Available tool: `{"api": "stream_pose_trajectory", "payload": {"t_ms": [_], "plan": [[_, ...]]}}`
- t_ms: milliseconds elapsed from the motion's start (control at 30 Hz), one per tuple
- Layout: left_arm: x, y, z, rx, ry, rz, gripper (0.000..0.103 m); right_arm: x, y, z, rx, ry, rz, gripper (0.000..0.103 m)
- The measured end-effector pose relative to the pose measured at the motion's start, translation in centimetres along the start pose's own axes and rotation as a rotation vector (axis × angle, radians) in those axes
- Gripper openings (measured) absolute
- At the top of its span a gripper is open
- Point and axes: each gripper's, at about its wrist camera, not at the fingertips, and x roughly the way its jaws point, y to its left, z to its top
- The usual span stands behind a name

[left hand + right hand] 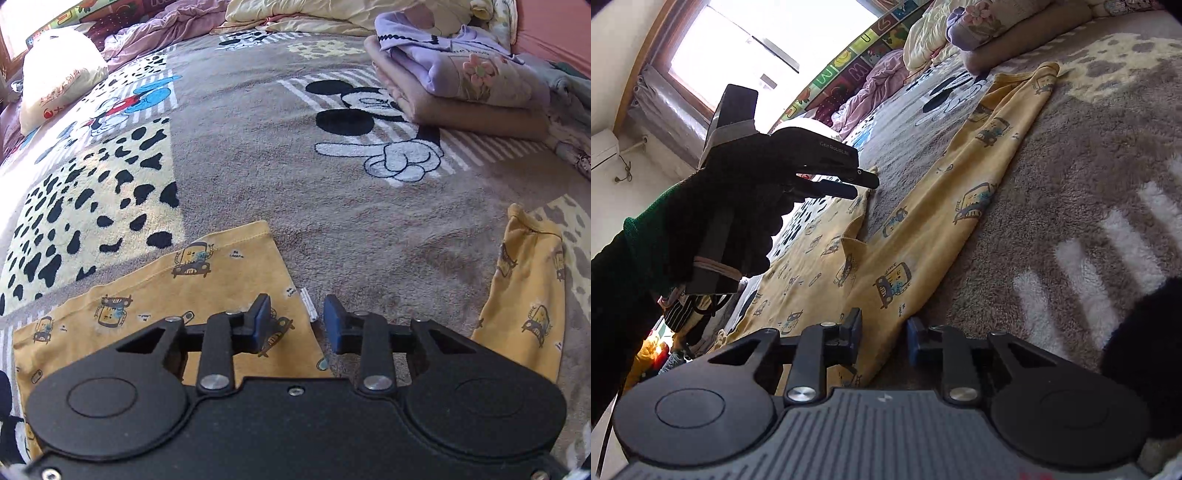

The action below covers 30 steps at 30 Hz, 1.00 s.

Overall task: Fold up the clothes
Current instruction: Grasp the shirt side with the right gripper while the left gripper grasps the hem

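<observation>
A yellow garment printed with small cartoon cars lies spread on a grey cartoon-mouse blanket (351,229). In the left wrist view one part of the garment (177,291) lies under my left gripper (297,317), which is open just above its right edge, beside a small white tag (309,302). Another part (528,295) lies apart at the right. In the right wrist view the garment (960,192) stretches away as a long strip. My right gripper (884,332) is open over its near end. A gloved hand holds the left gripper (857,184) above the far part.
A stack of folded clothes (461,85), purple on beige, sits at the blanket's far right. A white plastic bag (55,77) lies far left. Crumpled pink and cream bedding (295,14) lines the back, and a window (757,48) is beyond the bed.
</observation>
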Motion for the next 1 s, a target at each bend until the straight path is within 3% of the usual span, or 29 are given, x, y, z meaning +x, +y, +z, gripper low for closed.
{"api": "stream_pose_trajectory", "payload": {"t_ms": [67,200,300,400,633,800,1000], "plan": [[0.5,-0.3,0.4,0.031,0.013,0.021,0.027,0.1,0.1,0.0,-0.001,-0.001,0.003,0.026],[0.8,-0.7,1.1,0.069,0.022,0.046,0.01,0.1,-0.1,0.2,0.015,-0.013,0.017,0.023],[0.5,-0.2,1.2,0.058,0.015,0.045,0.005,-0.3,-0.2,0.3,0.028,-0.032,0.021,0.013],[-0.3,0.7,1.2,0.036,-0.013,0.033,0.004,-0.6,0.6,0.3,-0.003,-0.056,0.057,0.011],[-2.8,4.8,0.3,-0.095,-0.092,-0.016,0.003,-0.9,3.7,-0.1,-0.157,-0.101,0.142,0.01],[-3.1,8.4,-1.6,-0.212,-0.126,-0.063,0.003,-0.2,6.8,-1.0,-0.323,-0.08,0.175,0.009],[-2.3,12.0,-4.3,-0.363,-0.163,-0.146,0.003,1.1,10.8,-3.5,-0.549,0.007,0.215,0.009]]}}
